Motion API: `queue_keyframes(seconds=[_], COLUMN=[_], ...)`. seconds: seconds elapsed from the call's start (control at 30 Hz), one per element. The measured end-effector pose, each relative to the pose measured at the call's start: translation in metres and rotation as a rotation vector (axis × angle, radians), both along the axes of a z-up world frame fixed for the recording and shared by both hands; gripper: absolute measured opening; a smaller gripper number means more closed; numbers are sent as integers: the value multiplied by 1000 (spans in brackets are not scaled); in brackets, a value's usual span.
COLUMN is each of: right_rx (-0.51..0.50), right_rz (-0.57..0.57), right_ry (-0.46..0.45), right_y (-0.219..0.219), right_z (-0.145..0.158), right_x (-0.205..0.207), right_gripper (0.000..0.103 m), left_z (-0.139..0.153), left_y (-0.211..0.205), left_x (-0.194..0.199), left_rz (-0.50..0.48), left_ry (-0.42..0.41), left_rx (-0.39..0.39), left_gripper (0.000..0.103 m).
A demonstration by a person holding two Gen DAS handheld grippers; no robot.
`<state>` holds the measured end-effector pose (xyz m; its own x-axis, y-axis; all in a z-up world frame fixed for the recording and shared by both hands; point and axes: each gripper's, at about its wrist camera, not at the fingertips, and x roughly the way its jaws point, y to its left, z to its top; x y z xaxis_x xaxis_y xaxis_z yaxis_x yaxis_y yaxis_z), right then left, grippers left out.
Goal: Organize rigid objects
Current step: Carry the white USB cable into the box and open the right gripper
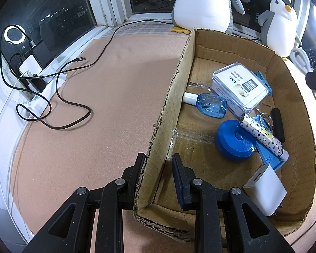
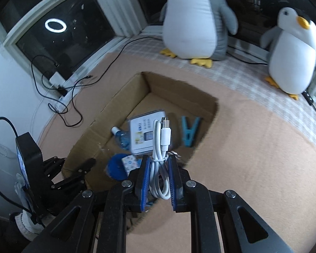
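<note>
An open cardboard box [image 1: 174, 88] lies on the tan mat. My left gripper [image 1: 158, 166] is clamped on its left wall near the front corner, one finger outside and one inside. The box holds a clear case [image 1: 240, 86] with a white card, a blue bottle [image 1: 212, 105], a blue round lid [image 1: 234, 139], a patterned tube [image 1: 263, 135], a black cylinder [image 1: 277, 124], a white charger [image 1: 265, 189] and a blue clothespin [image 2: 189, 132]. My right gripper [image 2: 159, 162] hovers over the box [image 2: 208, 113], shut on a coiled white USB cable [image 2: 161, 143] whose plugs stick up.
Two plush penguins [image 2: 196, 21] [image 2: 292, 52] stand on the checked cloth by the window behind the box. Black cables [image 1: 73, 105] and a power strip [image 1: 42, 97] with chargers lie at the left along the window sill. Tan mat [image 2: 252, 158] stretches right of the box.
</note>
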<state>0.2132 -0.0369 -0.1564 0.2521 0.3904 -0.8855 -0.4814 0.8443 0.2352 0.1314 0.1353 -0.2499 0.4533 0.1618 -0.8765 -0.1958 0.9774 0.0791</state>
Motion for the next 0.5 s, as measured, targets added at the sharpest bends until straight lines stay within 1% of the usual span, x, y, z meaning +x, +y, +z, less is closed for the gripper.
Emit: queue_keyframes(seconds=[0.27, 0.5], right_rx=[-45, -70], right_rz=[40, 50], right_ry=[10, 6], right_y=[27, 33], right_z=[-15, -22], right_x=[-1, -2], right_gripper=[15, 15], left_z=[0, 0], left_y=[0, 0], left_x=[0, 0], left_rz=[0, 0], left_ry=[0, 0], left_rx=[-1, 0], left_gripper=[27, 27])
